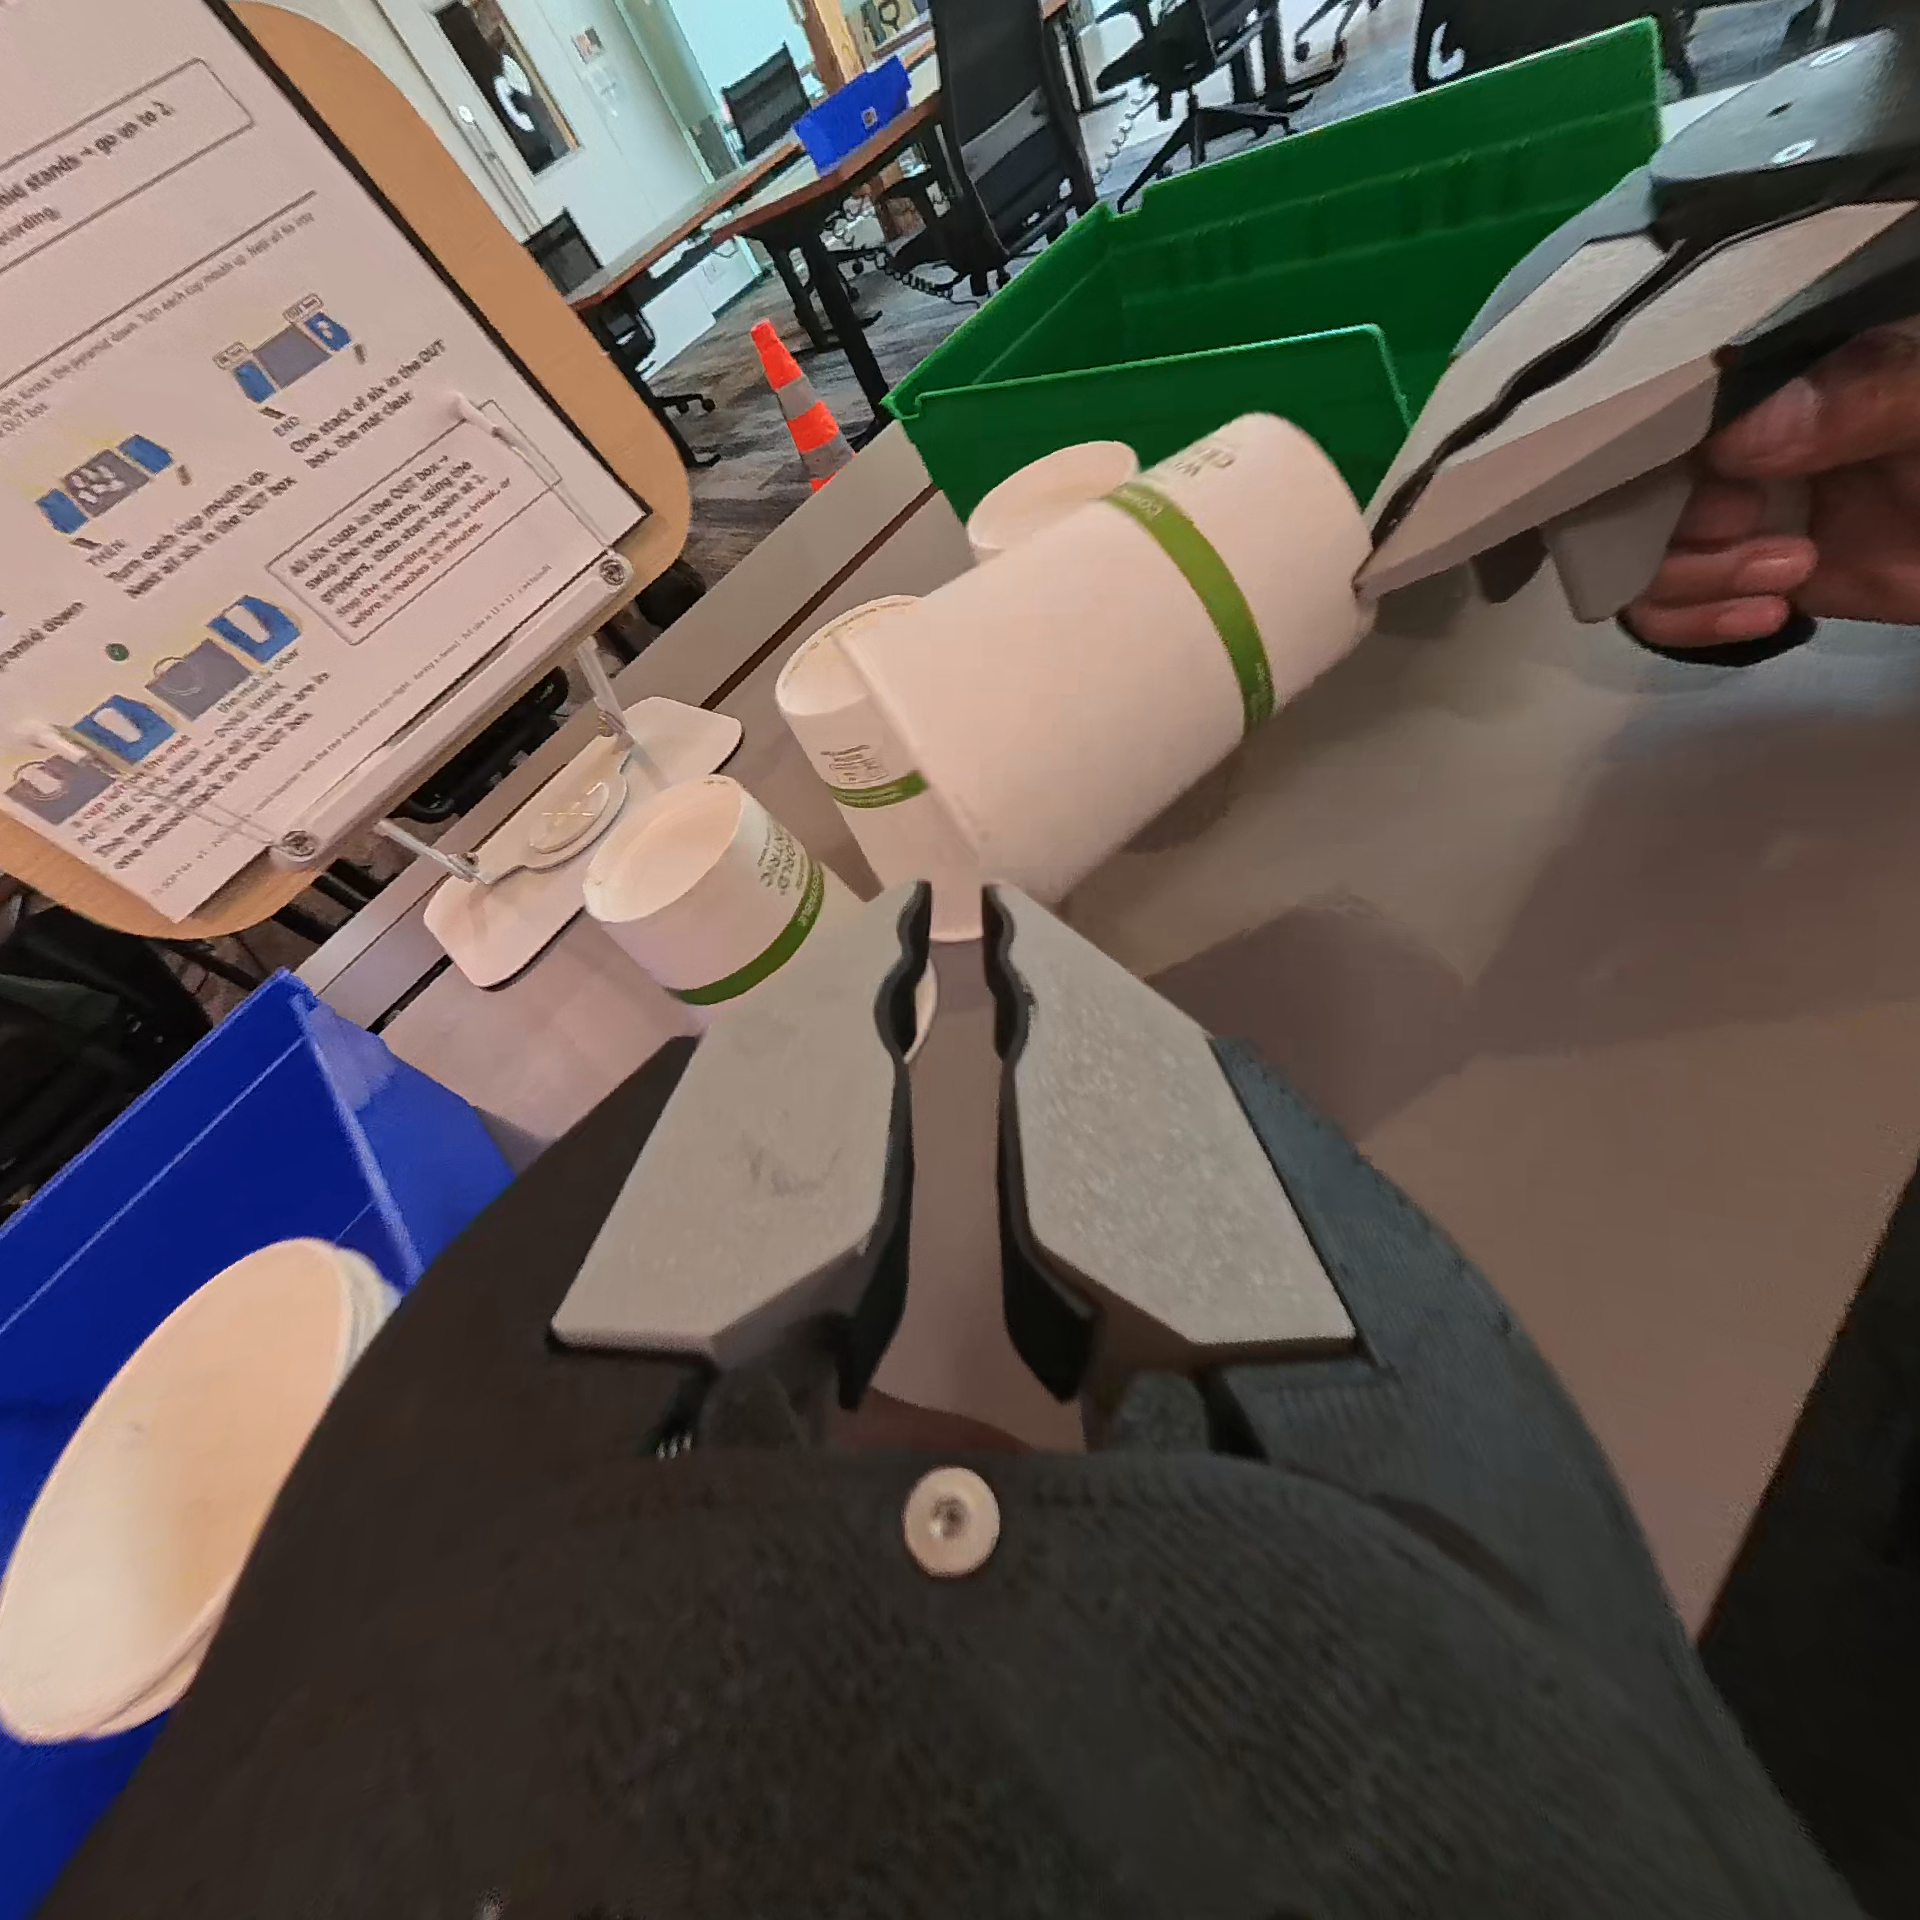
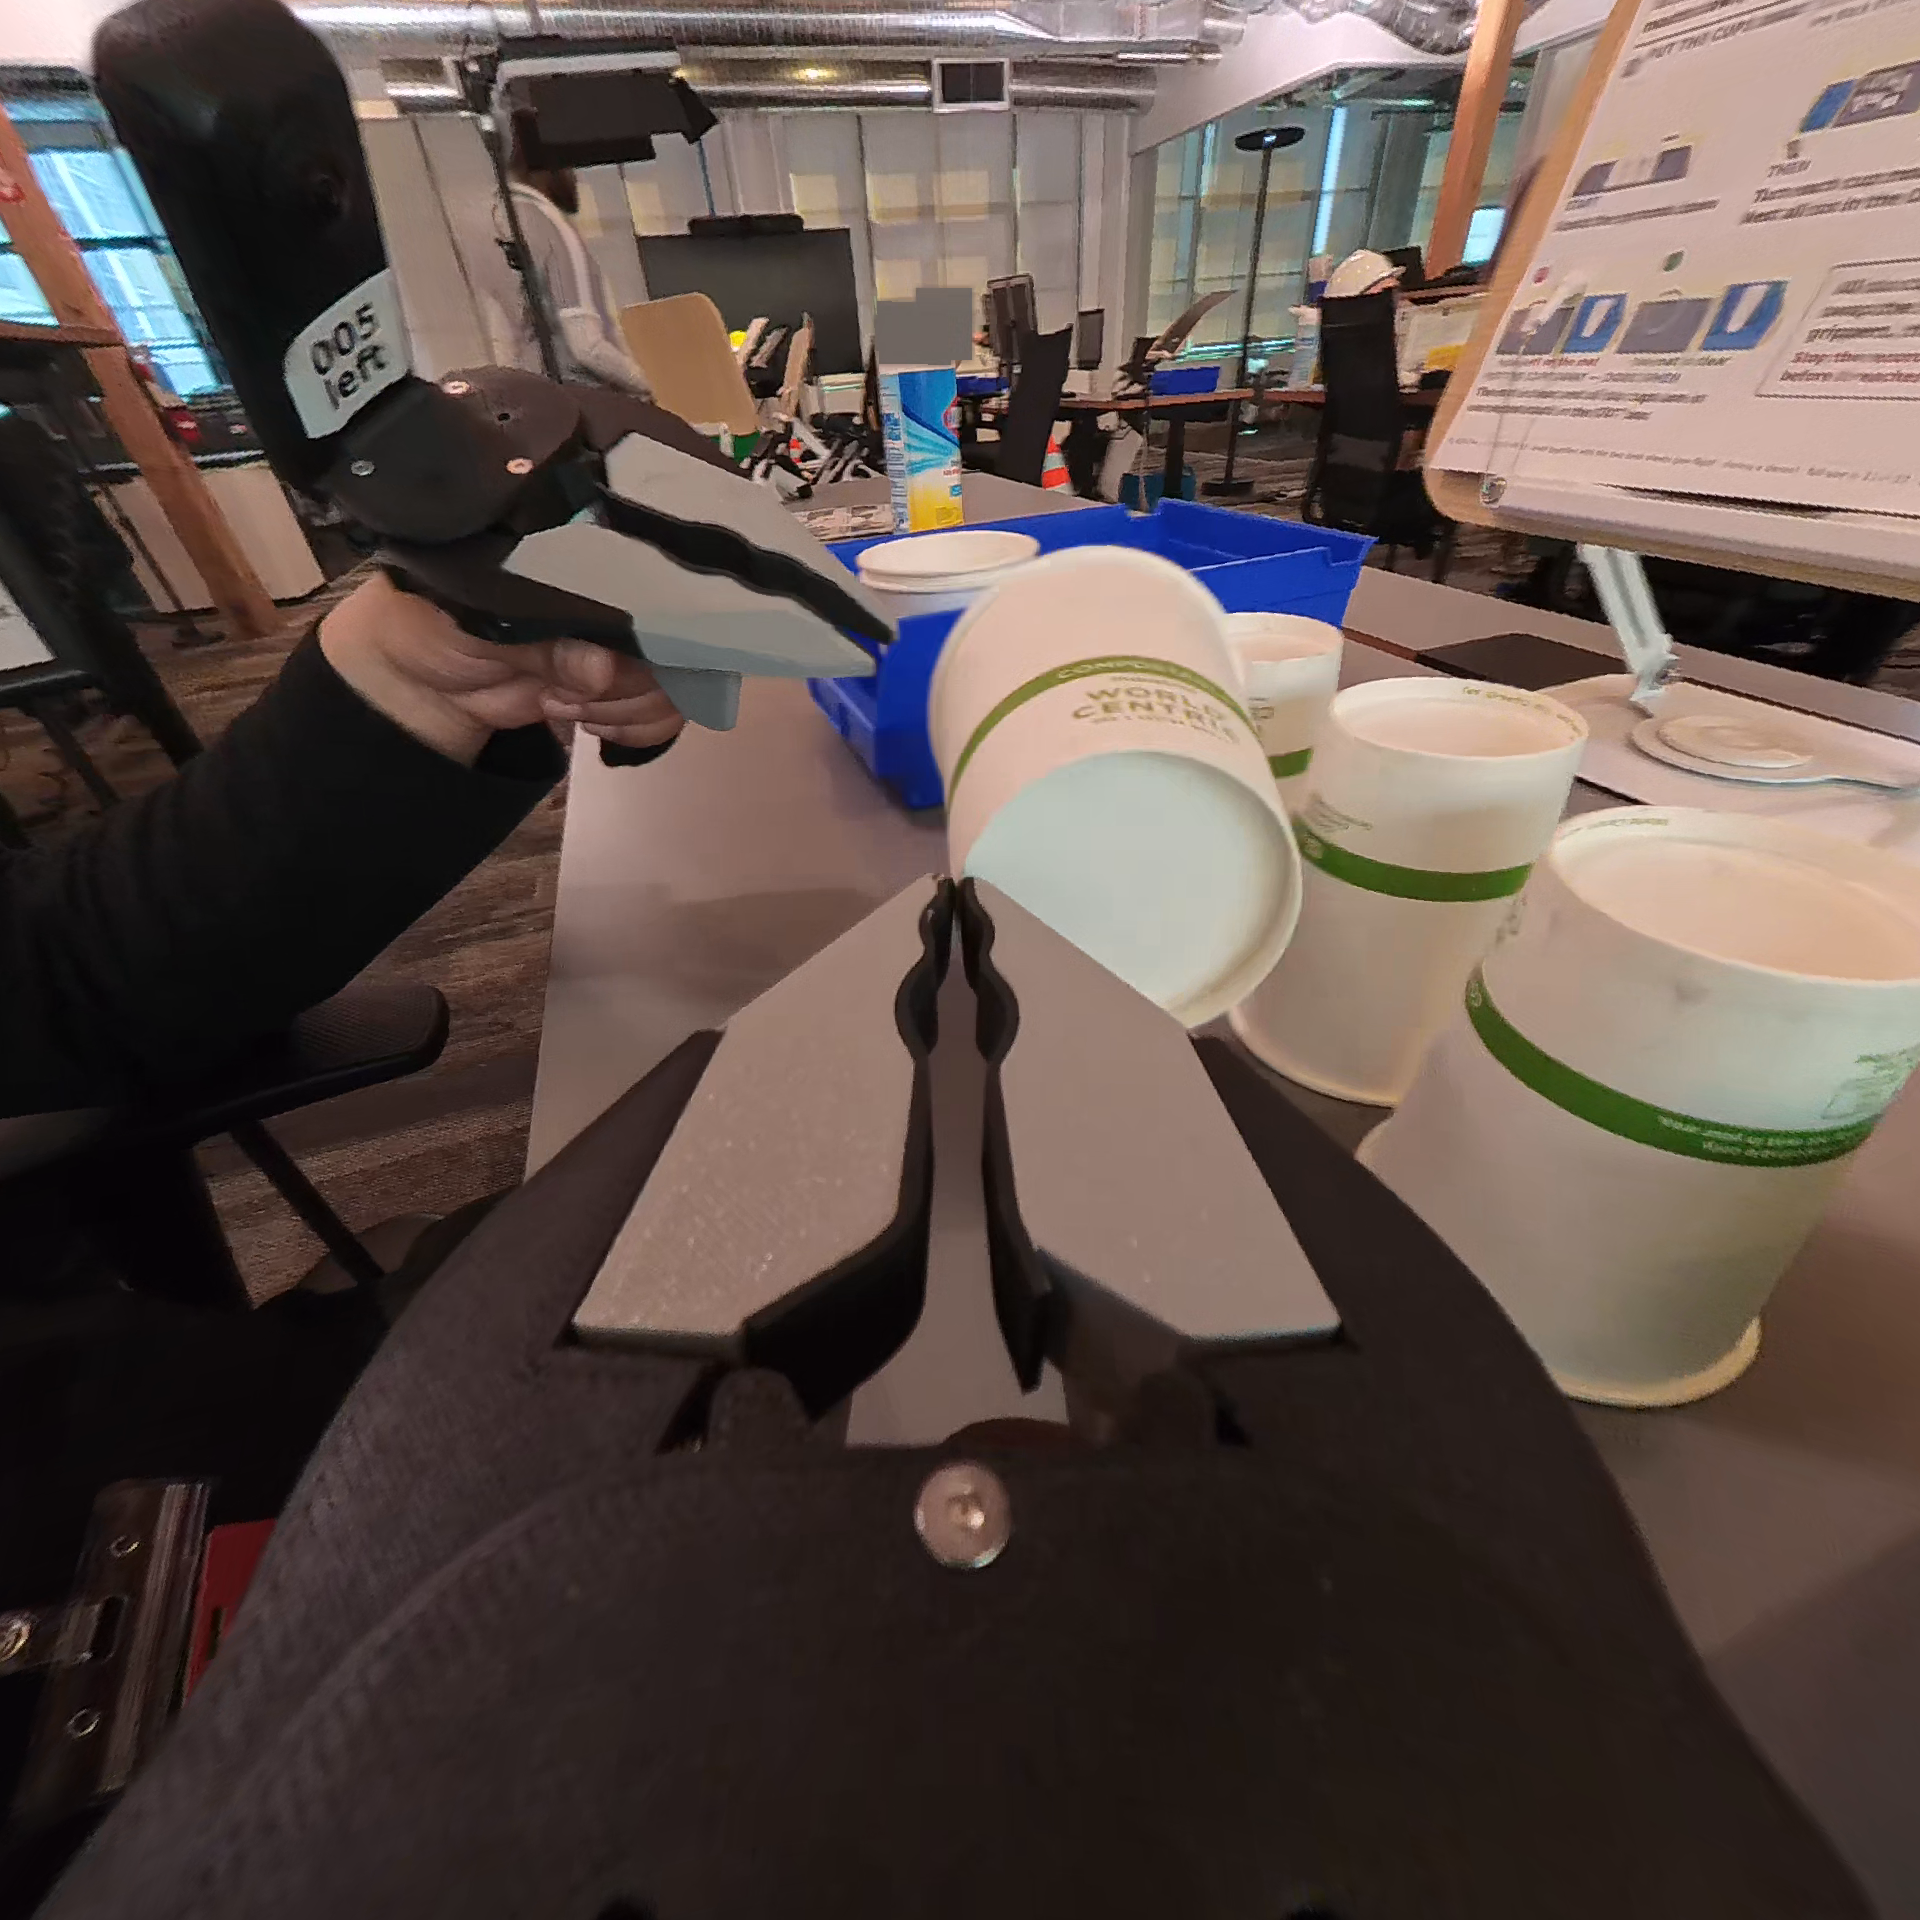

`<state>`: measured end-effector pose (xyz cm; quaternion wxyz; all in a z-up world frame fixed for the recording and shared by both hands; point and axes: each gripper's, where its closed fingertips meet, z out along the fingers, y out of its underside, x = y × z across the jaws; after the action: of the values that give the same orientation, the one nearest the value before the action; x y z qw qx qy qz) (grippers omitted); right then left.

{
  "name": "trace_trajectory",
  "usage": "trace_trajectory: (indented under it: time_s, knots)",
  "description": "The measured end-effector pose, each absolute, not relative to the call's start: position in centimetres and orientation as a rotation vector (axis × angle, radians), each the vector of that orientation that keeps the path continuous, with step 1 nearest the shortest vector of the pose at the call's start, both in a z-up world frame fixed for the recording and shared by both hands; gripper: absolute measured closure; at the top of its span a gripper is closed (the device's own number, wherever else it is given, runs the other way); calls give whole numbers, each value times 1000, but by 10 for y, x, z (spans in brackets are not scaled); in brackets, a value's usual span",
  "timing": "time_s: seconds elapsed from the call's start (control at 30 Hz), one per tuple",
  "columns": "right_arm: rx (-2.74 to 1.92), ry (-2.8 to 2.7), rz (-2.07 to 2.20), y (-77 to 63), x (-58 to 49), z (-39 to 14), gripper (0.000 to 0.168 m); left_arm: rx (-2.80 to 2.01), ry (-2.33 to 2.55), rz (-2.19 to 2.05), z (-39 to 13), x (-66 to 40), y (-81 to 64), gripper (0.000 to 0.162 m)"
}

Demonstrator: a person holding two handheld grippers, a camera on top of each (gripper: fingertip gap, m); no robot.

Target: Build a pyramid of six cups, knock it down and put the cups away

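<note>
Office desks behind, and on the grey surface (image 2: pixel 727 831) three upturned cups (image 2: pixel 1423 883) form the bottom row by the blue bin (image 2: pixel 1278 545) at its left edge. The right gripper (image 2: pixel 953 891) has its fingers seemingly pinched on a tilted fourth cup (image 2: pixel 1112 748), the left gripper (image 1: pixel 951 904) has its fingers slightly apart and empty, so probably about half built.

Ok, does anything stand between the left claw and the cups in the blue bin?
Nothing visible: the left claw hovers at the blue bin's edge, stacked cups just beyond; the tilted cup lies aside.
</note>
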<state>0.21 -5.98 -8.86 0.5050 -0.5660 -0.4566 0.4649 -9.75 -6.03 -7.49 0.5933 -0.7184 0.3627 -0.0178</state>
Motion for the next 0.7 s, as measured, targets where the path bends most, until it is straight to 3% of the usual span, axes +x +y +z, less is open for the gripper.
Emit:
trace_trajectory:
  time_s: [0.2,0.37,0.53,0.7]
  knots:
    - [-1379,-1047,1141,-51,21,-72,168,-1711,797,-108,-72,-116,-63,151]
    - [-1392,-1076,836,-40,44,-27,168,-1847,924,-353,-117,-98,-77,147]
    - [-1572,-1250,610,-12,44,10,168,-2006,984,-140,-166,-113,-61,145]
    - [-1764,-1545,301,13,34,16,168,-2016,1026,-95,-173,-113,-63,144]
